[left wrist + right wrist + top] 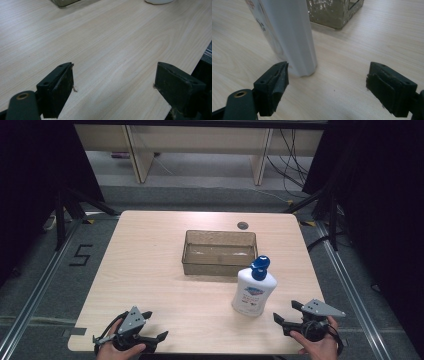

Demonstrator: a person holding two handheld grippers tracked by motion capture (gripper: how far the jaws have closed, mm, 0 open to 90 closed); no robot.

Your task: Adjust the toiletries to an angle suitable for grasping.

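A white pump bottle (pixel 253 291) with a blue cap stands upright on the wooden table (pixel 150 265), just in front of the right end of a clear brownish rectangular bin (pixel 219 252). My right gripper (pixel 289 312) is open near the front right edge, a short way right of the bottle. In the right gripper view the bottle (pixel 292 37) rises close ahead of my left jaw and the bin's corner (pixel 334 12) lies behind it. My left gripper (pixel 154 326) is open at the front left edge with nothing between its jaws, over bare wood (pixel 112 50).
A round cable hole (pixel 242 225) sits near the table's far edge. Desks, cables and black stands lie beyond the table. The floor at left carries a "5" marking (pixel 81 255). A metal rail (pixel 350 285) runs along the right side.
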